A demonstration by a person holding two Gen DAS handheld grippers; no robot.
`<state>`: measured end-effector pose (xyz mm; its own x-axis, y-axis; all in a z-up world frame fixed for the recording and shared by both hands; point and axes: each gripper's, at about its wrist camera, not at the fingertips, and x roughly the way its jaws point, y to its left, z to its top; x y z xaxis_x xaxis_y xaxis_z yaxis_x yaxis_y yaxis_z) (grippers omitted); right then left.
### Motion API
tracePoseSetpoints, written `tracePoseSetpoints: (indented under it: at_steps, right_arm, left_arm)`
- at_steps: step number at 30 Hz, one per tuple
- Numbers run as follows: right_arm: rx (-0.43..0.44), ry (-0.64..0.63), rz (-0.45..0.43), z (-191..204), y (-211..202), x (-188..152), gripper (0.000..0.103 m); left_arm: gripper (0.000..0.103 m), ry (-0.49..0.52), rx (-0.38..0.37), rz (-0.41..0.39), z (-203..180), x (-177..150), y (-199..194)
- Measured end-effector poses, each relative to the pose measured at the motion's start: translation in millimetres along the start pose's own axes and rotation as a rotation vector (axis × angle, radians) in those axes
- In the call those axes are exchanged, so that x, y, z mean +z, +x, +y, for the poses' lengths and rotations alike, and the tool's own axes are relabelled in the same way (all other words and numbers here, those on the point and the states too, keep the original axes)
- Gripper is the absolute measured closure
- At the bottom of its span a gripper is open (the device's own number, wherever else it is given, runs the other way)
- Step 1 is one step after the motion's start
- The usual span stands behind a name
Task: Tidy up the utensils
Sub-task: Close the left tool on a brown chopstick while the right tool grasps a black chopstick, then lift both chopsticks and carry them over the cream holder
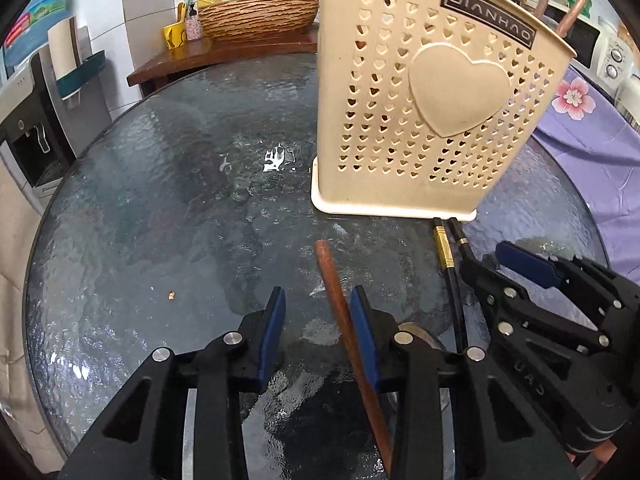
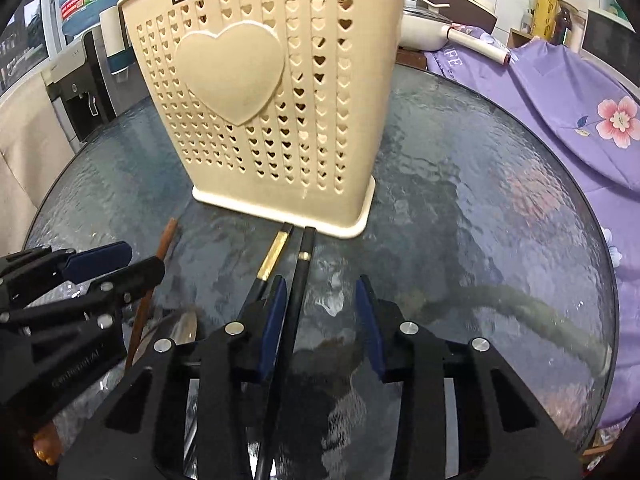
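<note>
A round table (image 1: 132, 200) of dark rippled glass filled both views, with a kitchen counter, a wooden basin and a water dispenser behind it and a purple flowered cloth at one side.

The left gripper (image 1: 318, 336) had its blue-padded jaws apart, low over the glass. A brown wooden handle (image 1: 338, 312) lay between them, close against the right-hand pad; whether it touched could not be told. Its long axis ran almost straight along the fingers, its far end pointing toward the holder.

The right gripper (image 2: 322, 320) was likewise spread. One black chopstick (image 2: 298, 292) ran up between its pads, hard by the left one, while its gold-banded mate (image 2: 270, 260) lay just outside that pad. Both pointed away from the tool, their tips touching or nearly touching the holder's base.

So each tool was already lined up lengthwise with its own piece, and the coming grasp seemed to hinge on closing across those thin shafts, not along them.

The cream utensil holder (image 2: 280, 92), pierced with small hearts and bearing a raised heart, stood upright just beyond. Two reddish sticks (image 1: 568, 4) rose from its top.
</note>
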<state>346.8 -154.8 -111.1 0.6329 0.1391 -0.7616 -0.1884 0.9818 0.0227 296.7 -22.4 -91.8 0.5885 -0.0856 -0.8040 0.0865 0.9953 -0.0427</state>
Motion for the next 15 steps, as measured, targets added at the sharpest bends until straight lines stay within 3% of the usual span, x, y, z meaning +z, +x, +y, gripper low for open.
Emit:
tracePoseSetpoints:
  at_steps: [8,12,15]
  right_arm:
    - [-0.005,0.0,0.001,1,6,7,0.079]
    - [0.006,-0.015,0.006,6,8,9,0.091]
    - [0.023,-0.017,0.003,7,7,7,0.093]
  left_arm:
    - [0.072,0.035,0.038,-0.01,-10,-3,1]
    - [0.083,0.038,0.042,-0.01,-14,-2,2]
    - [0.091,0.044,0.045,-0.021,-14,-3,1]
